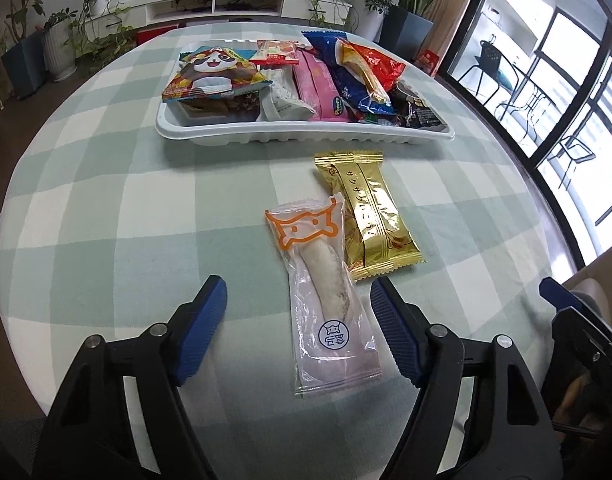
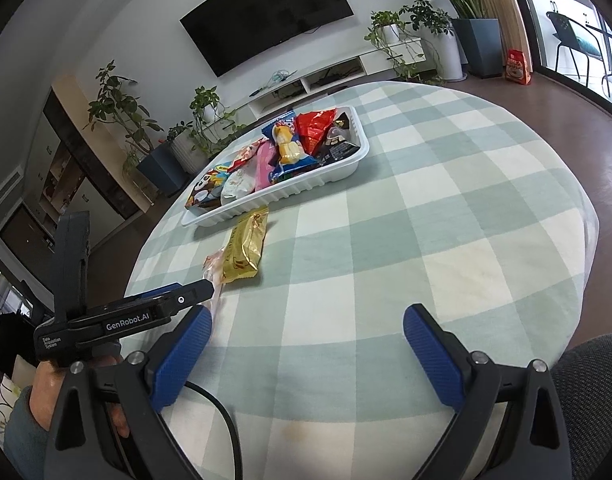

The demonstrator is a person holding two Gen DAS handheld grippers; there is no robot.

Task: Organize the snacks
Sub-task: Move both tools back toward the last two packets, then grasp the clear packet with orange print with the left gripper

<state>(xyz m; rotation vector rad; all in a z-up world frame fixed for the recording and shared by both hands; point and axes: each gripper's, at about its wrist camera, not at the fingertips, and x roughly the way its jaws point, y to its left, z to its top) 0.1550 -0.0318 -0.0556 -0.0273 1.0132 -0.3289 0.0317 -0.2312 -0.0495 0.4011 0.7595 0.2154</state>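
Left wrist view: my left gripper (image 1: 297, 330) spread, pads either side of the clear cat-print snack pack (image 1: 326, 296) on the tablecloth (image 1: 105, 200) — light, crinkly, slippery; pinch mid-body. Right wrist view: right gripper (image 2: 308, 354) spread, empty; pack mostly hidden behind the other gripper, tray (image 2: 301, 190) beyond.

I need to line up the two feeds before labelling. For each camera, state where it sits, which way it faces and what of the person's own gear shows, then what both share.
Left wrist: sits on the left gripper, tilted down at the clear cat-print packet between its open blue fingers; the right gripper's tip shows at the right edge.
Right wrist: sits on the right gripper, facing across the checked tablecloth; its open fingers, the left gripper and the hand holding it show.
Shared: the white tray of snacks, the gold packet, the cat-print packet, the tablecloth.
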